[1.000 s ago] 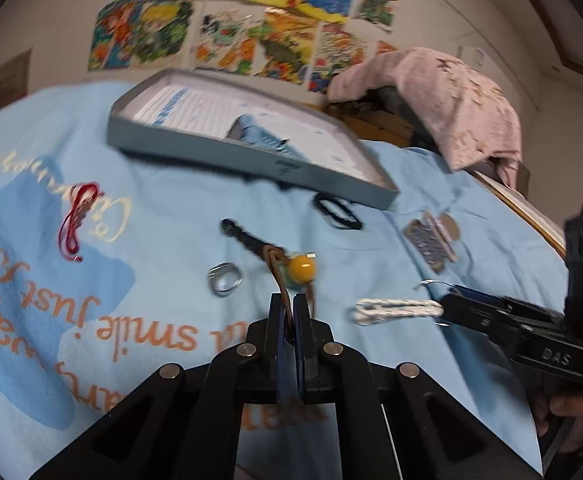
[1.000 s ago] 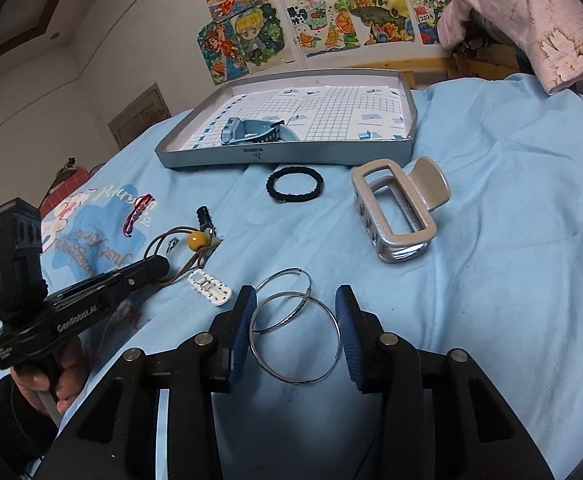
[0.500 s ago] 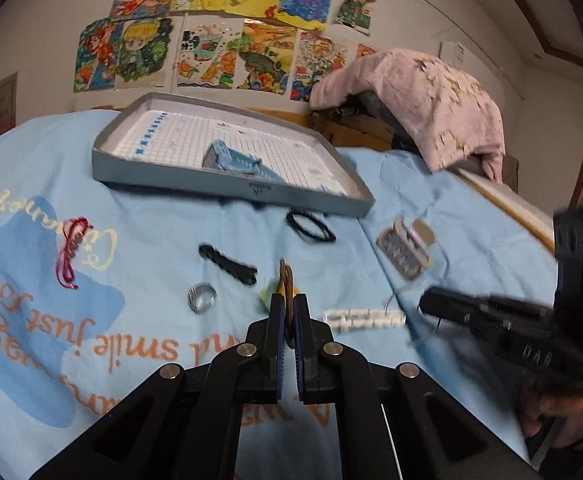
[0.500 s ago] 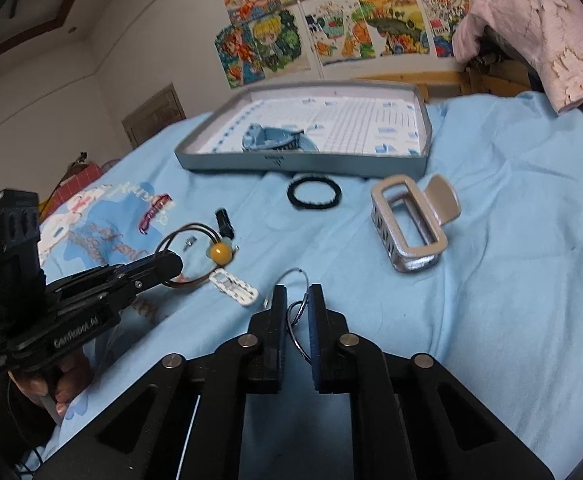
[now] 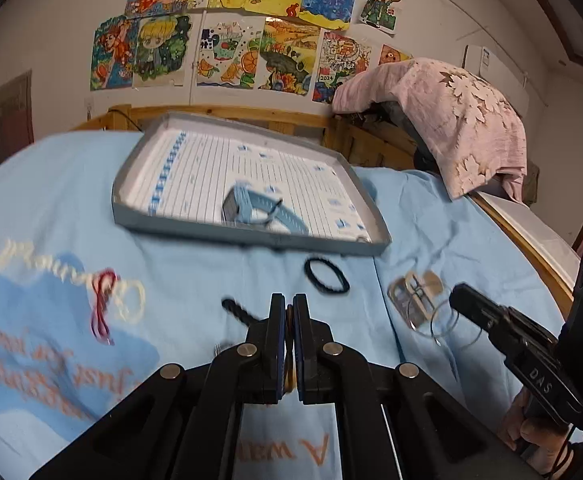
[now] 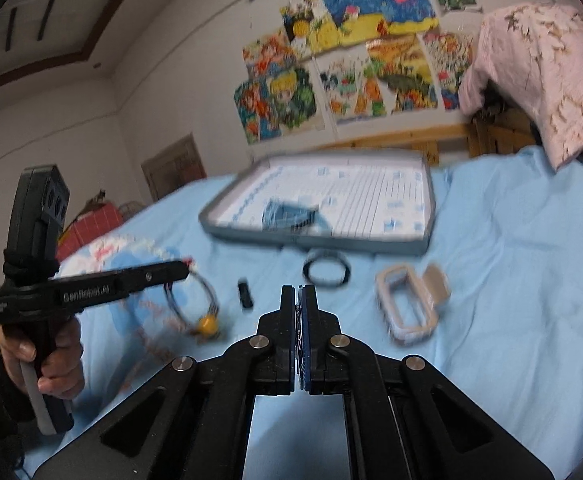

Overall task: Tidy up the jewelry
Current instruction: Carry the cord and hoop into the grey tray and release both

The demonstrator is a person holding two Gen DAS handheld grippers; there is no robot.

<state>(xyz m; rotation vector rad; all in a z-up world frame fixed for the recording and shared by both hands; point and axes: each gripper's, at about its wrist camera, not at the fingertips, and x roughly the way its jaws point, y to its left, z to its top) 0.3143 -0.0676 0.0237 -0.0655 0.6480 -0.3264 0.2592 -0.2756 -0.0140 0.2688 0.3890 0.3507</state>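
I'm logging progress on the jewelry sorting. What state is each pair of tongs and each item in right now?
Left tongs: shut on the brown cord necklace with a yellow bead, which hangs from them.
Right tongs: shut on the thin silver wire hoops.
Grey shallow tray: open, one blue item inside.
Black elastic hair tie: flat on the sheet, outside the tray.
Beige claw clip: on the sheet, outside the tray.
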